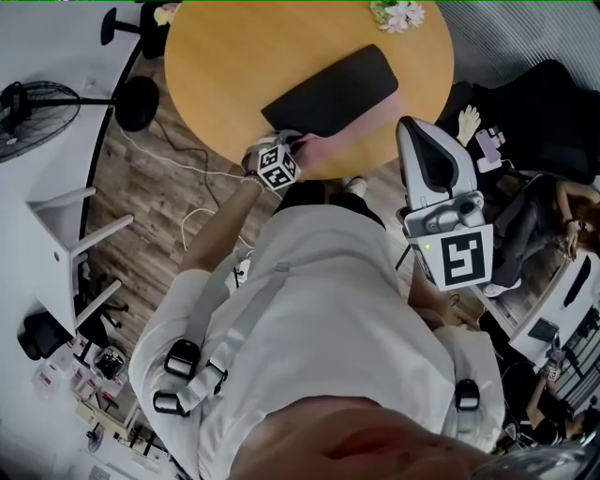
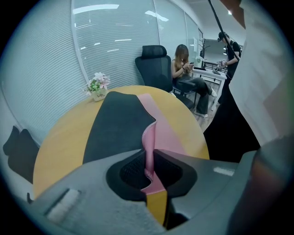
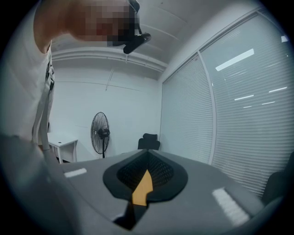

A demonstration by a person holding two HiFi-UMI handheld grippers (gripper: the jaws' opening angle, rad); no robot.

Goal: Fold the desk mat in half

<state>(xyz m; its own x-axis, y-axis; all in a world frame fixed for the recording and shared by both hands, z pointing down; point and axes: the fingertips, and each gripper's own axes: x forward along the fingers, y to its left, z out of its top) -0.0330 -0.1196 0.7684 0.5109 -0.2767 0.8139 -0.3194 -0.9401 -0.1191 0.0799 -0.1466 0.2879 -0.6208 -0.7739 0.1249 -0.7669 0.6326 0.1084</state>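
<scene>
1. Plank flooring (image 1: 159, 202) lies open at the near-left of the round table, crossed by loose cables. A white desk (image 1: 70, 234) and a standing fan (image 1: 33, 112) are further left, well apart from the table.
2. At the near curved rim of the table (image 1: 216, 66), the left gripper (image 1: 298, 142) points steeply down. Its jaws are clamped on the lifted pink edge of the desk mat (image 1: 333, 89). The left gripper view shows the thin sheet pinched upright between the dark ribbed pads.
3. The right gripper (image 1: 410, 124) hangs off the table's right side, clear of the rim, and looks out level into the room. Its jaws are together with nothing between them.
4. The mat is a round-cornered rectangle, matte black on top and pink underneath. It lies diagonally across the middle of the table, and its near long side is curled up to show a pink strip. Bare, smooth yellow-orange tabletop surrounds it on every side.
5. A small pot of pale flowers (image 1: 398, 14) sits at the far rim, apart from the mat.
6. Beyond the table are a black office chair (image 2: 154, 64), a seated person (image 2: 183, 66) and slatted window blinds (image 2: 110, 41).
</scene>
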